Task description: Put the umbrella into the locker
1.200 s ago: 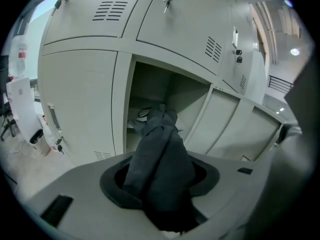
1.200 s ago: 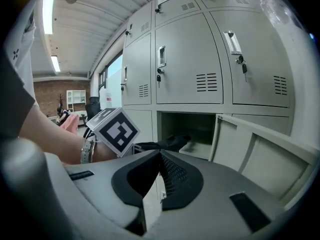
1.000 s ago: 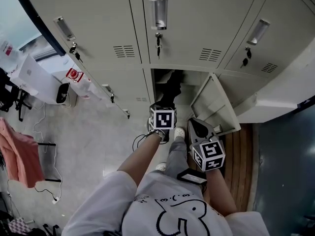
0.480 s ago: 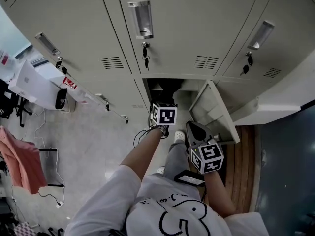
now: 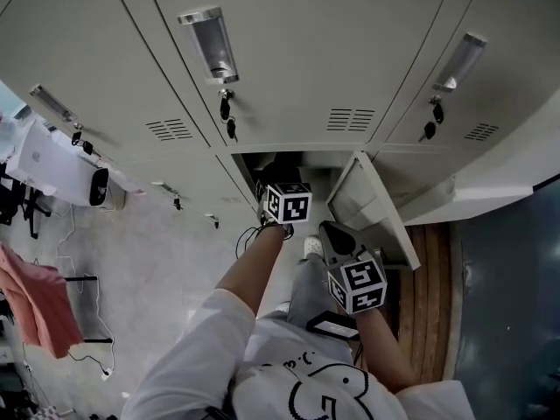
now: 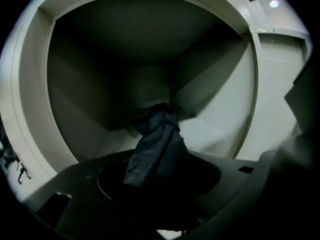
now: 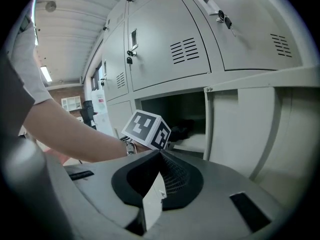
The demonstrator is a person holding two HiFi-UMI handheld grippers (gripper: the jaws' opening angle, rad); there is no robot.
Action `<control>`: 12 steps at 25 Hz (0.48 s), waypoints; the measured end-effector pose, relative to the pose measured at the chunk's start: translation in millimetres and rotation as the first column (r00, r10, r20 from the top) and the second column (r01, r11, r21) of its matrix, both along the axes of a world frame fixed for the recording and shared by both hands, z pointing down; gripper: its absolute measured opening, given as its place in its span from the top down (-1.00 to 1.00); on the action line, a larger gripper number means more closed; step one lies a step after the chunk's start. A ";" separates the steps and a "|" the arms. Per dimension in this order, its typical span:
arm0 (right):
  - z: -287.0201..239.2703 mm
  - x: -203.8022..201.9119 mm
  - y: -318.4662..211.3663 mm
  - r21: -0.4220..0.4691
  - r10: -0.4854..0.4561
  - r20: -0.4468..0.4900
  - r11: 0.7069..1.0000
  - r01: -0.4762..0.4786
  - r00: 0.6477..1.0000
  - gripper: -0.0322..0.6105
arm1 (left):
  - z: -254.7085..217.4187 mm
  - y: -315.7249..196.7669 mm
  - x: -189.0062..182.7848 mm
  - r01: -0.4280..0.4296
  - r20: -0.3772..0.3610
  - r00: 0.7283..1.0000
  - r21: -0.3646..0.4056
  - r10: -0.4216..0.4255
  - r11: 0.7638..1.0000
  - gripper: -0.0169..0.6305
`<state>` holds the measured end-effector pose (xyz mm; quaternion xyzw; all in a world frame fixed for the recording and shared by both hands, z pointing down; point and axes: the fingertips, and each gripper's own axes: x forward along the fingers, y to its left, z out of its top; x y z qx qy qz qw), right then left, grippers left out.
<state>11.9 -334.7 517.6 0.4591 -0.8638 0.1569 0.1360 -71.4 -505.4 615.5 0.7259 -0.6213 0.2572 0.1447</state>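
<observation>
Pinches the folded umbrella (image 6: pixel 155 144) in the left gripper (image 6: pixel 157 179), far end inside the open locker (image 6: pixel 225 104), right gripper (image 7: pixel 157 181) pressed together and empty; risks sliding back out if released this near its front.

Soft, even indoor light falls on the pale locker doors (image 5: pixel 350 51) in the head view. Inside the open locker (image 6: pixel 150 49) it is dim, and the dark umbrella (image 6: pixel 155 144) nearly merges with shadow. Both gripper views bulge, with black corners.
</observation>
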 end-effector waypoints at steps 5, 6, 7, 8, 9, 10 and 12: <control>9.2 -4.0 -2.3 0.003 -0.013 0.006 1.000 0.013 1.000 0.84 | 1.3 -13.6 3.1 -0.055 0.091 0.995 0.048 0.051 0.997 0.24; 11.1 -4.5 -3.2 0.004 -0.015 0.008 1.000 0.015 1.000 0.84 | 0.4 -17.2 3.8 -0.070 0.110 0.992 0.059 0.063 0.996 0.24; 12.7 -5.1 -4.3 0.006 -0.015 0.011 1.000 0.015 1.000 0.84 | -0.1 -20.8 4.5 -0.085 0.123 0.989 0.067 0.076 0.994 0.24; 13.9 -5.7 -5.5 0.008 -0.016 0.013 1.000 0.016 1.000 0.84 | -0.1 -24.4 5.1 -0.098 0.132 0.987 0.072 0.087 0.993 0.24; 14.7 -6.5 -6.6 0.012 -0.017 0.014 1.000 0.017 1.000 0.84 | 0.8 -27.8 5.4 -0.108 0.137 0.986 0.075 0.097 0.991 0.23; 15.3 -7.5 -7.5 0.018 -0.021 0.012 1.000 0.021 1.000 0.84 | 1.6 -31.1 5.2 -0.116 0.140 0.985 0.078 0.104 0.990 0.23; 16.2 -9.9 -9.0 0.036 -0.040 -0.014 0.999 0.041 0.999 0.84 | 2.8 -36.7 4.6 -0.122 0.135 0.985 0.084 0.110 0.989 0.22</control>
